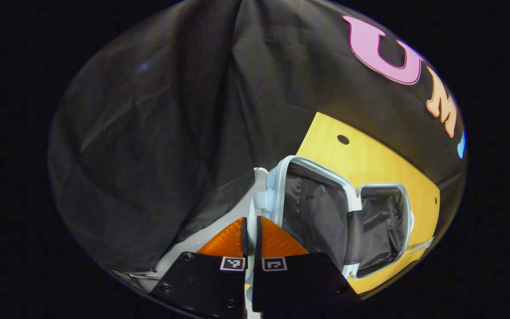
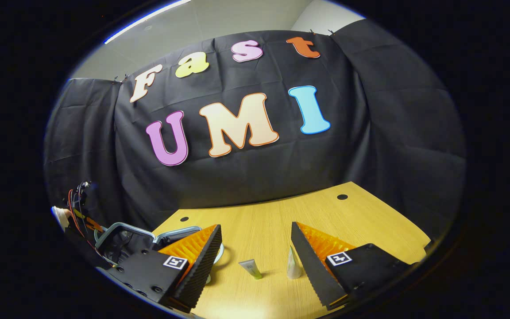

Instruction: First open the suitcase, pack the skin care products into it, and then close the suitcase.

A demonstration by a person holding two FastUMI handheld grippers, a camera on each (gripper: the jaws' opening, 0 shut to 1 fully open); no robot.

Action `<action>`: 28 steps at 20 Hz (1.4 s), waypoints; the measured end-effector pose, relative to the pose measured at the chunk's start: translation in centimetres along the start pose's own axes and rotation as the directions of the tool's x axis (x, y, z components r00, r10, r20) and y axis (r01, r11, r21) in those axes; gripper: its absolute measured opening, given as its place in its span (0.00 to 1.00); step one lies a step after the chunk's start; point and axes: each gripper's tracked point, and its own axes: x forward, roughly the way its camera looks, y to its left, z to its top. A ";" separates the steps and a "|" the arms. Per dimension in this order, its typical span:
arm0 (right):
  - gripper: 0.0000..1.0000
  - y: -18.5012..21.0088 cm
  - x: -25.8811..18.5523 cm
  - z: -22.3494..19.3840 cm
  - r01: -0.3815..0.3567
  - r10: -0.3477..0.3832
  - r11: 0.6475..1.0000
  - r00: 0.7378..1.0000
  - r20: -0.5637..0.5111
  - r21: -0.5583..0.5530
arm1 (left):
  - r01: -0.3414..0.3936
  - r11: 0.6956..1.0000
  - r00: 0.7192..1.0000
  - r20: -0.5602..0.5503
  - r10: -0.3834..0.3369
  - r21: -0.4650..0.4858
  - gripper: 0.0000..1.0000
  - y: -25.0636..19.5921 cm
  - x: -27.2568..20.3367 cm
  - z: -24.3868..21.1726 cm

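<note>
Left gripper (image 1: 250, 230): orange fingers nearly together, pinching the pale rim of the suitcase (image 1: 326, 208), which lay open on the wooden table (image 1: 370, 159), dark lining exposed. Right gripper (image 2: 255, 252): jaws wide apart, empty. Between its fingers, farther off, stood a small green-capped tube (image 2: 250, 268) and a white tube (image 2: 293, 266). Both tubes were probably light, soft and slippery; best gripped mid-body.

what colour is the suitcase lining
Dark grey lining, inside a pale blue suitcase shell; clearest in the left gripper view.
</note>
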 end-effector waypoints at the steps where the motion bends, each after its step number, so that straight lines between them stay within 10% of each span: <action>1: 0.98 -0.1 -0.1 0.0 0.003 -0.003 1.000 1.000 0.000 0.004 | -0.009 1.000 1.000 -0.008 0.009 0.005 0.00 0.2 0.6 -0.6; 15: 0.98 -1.5 -1.6 -0.9 0.037 -0.038 0.999 0.999 -0.015 -0.026 | -0.136 0.990 0.984 -0.109 0.138 0.023 0.11 2.1 4.3 -5.4; 22: 0.98 -2.8 -1.7 -1.7 0.015 -0.016 0.999 0.999 -0.041 -0.035 | -0.184 0.977 0.983 0.013 0.184 0.109 0.98 -0.8 -3.3 -3.7; 28: 0.95 -4.7 -0.4 -2.0 -0.042 0.039 0.998 0.997 -0.069 -0.043 | -0.083 0.993 0.993 0.096 0.075 0.089 0.96 -12.6 -11.0 -6.6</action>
